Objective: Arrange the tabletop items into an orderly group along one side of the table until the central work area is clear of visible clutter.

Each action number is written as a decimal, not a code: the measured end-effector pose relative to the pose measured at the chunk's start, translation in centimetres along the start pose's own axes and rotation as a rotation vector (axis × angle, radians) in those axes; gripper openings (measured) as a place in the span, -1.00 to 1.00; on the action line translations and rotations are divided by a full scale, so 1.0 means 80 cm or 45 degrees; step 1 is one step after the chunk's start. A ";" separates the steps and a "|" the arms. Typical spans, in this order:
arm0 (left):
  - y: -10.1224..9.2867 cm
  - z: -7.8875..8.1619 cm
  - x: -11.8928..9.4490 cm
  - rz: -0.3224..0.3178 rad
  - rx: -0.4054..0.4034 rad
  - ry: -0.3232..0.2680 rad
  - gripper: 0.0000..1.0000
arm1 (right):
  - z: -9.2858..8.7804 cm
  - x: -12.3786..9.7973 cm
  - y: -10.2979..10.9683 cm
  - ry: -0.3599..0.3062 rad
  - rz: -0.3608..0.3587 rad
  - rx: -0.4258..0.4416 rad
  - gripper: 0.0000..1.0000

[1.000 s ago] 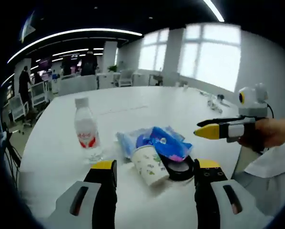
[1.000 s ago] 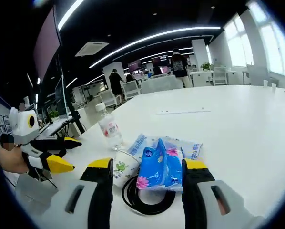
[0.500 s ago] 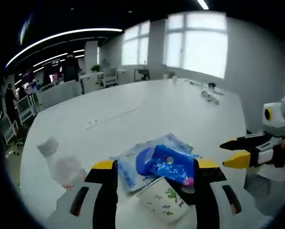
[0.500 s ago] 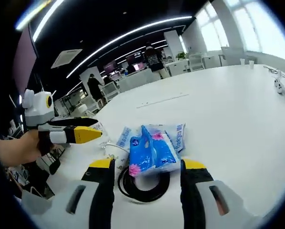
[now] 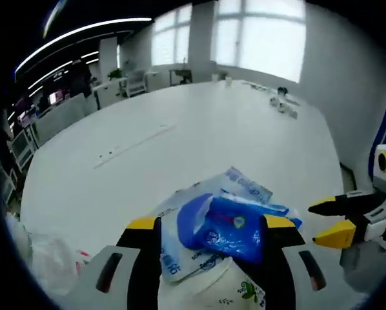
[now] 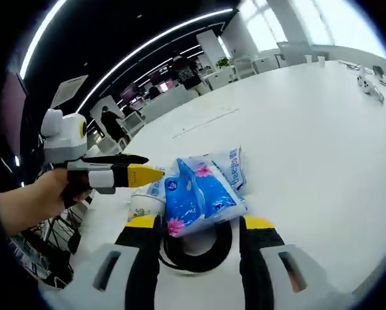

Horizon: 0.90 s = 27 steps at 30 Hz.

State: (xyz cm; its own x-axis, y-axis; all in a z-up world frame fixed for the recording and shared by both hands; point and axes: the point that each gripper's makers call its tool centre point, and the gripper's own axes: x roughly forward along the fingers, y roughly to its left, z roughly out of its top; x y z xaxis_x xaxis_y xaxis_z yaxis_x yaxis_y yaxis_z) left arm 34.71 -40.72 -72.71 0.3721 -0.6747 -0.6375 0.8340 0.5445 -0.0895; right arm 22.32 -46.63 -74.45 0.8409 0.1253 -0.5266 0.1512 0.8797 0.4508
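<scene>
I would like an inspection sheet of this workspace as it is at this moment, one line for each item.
Surface: white table, large, mostly bare beyond the pile.
Job's things: blue tissue pack lying on a flat printed packet; paper cup on its side beside them; plastic water bottle at the left edge of the left gripper view, blurred.
Clutter: small items at the far end of the table, too small to name.
Grippers: left tool open, over the pile; right tool open, straddling the tissue pack.
Cables: black cable coil under the tissue pack.
Surroundings: open office, windows, chairs, people standing far off.
</scene>
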 end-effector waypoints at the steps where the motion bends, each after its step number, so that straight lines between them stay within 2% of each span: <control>1: -0.001 -0.001 0.004 -0.005 -0.002 0.007 0.14 | -0.003 0.001 -0.002 0.004 -0.007 0.028 -0.04; 6: -0.002 -0.008 0.021 -0.019 0.004 0.058 0.07 | -0.020 0.007 -0.005 0.055 -0.009 0.052 -0.03; 8: -0.003 -0.012 0.029 -0.032 0.001 0.085 0.01 | -0.024 0.009 -0.008 0.067 -0.024 0.097 -0.03; 10: -0.001 -0.013 0.034 -0.023 -0.003 0.096 -0.01 | -0.025 0.013 -0.011 0.065 -0.033 0.157 -0.03; 14: 0.005 -0.023 0.045 0.006 -0.026 0.138 -0.09 | -0.026 0.022 -0.014 0.072 -0.036 0.197 -0.05; 19: 0.002 -0.034 0.048 0.006 -0.028 0.176 -0.33 | -0.029 0.028 -0.019 0.080 -0.056 0.228 -0.09; 21: -0.002 -0.034 0.048 -0.017 -0.017 0.178 -0.60 | -0.030 0.030 -0.019 0.084 -0.057 0.234 -0.15; 23: 0.000 -0.032 0.047 -0.007 -0.015 0.170 -0.81 | -0.032 0.034 -0.024 0.092 -0.074 0.223 -0.20; 26: -0.002 -0.030 0.047 -0.022 -0.017 0.165 -0.96 | -0.030 0.038 -0.029 0.099 -0.076 0.212 -0.34; 27: -0.003 -0.030 0.047 -0.022 -0.003 0.163 -1.00 | -0.030 0.038 -0.030 0.104 -0.075 0.205 -0.45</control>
State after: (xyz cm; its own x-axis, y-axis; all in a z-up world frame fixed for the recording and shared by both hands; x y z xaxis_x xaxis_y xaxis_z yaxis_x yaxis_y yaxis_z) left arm 34.97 -42.18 -76.89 0.3027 -0.6148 -0.7283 0.8386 0.5349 -0.1030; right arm 23.30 -47.25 -78.84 0.7843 0.1183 -0.6090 0.2856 0.8025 0.5238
